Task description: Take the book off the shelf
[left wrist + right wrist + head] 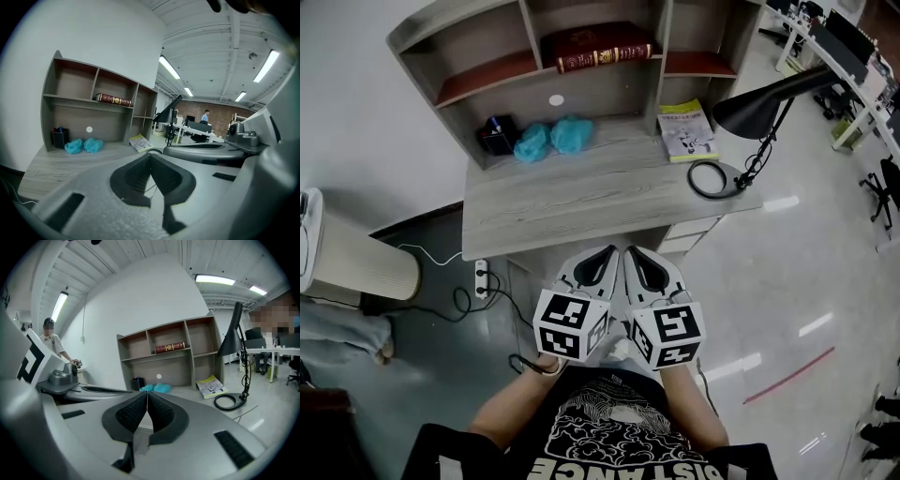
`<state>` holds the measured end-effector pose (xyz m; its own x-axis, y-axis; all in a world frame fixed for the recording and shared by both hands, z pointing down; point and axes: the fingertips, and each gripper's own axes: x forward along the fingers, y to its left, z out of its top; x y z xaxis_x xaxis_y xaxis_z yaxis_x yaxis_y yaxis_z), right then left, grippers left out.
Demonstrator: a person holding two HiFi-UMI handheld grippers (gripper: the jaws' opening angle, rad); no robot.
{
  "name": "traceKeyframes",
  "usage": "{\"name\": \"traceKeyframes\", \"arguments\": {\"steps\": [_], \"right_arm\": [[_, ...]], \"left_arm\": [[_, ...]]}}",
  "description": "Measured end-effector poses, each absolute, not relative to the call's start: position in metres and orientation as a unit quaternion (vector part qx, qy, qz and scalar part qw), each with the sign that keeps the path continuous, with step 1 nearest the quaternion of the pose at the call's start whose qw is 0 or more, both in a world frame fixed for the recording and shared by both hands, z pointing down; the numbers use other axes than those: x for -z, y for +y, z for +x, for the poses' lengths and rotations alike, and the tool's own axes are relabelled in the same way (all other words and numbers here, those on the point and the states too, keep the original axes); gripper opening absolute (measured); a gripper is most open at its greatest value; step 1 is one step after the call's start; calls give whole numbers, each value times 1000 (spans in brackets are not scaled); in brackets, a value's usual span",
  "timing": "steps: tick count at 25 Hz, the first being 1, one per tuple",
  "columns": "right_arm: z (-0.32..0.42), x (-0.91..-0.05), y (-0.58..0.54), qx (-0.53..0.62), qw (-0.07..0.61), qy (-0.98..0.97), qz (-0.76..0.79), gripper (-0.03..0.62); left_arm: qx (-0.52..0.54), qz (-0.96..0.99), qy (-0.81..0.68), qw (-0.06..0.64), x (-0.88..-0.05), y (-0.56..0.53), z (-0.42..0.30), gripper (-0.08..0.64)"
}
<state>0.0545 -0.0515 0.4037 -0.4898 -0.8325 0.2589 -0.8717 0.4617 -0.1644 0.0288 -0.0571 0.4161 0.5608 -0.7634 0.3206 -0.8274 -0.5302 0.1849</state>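
A dark red book with gold bands (598,47) lies flat on the middle shelf of the grey wooden hutch (469,21); it also shows in the left gripper view as the book (113,99) and in the right gripper view as the book (169,348). Both grippers are held side by side near the person's chest, well short of the desk's front edge. My left gripper (612,249) is shut and holds nothing, its tip (150,154) pointing at the desk. My right gripper (626,250) is shut and empty too, its tip (147,393) aimed toward the hutch.
On the desk (581,202) lie two teal cloth bundles (553,139), a dark pen holder (497,134), a yellow-green booklet (686,129) and a black desk lamp (759,108) with a ring base (710,178). A power strip (481,278) sits on the floor. Other desks stand at right.
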Motion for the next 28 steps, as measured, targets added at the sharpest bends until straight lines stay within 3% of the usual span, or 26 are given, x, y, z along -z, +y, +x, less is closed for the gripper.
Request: {"name": "traceKeyframes", "arguments": {"steps": [28], "right_arm": [[77, -400, -224, -127, 87, -847, 510, 17]], "left_arm": [[-40, 870, -442, 214, -409, -242, 50, 5]]}}
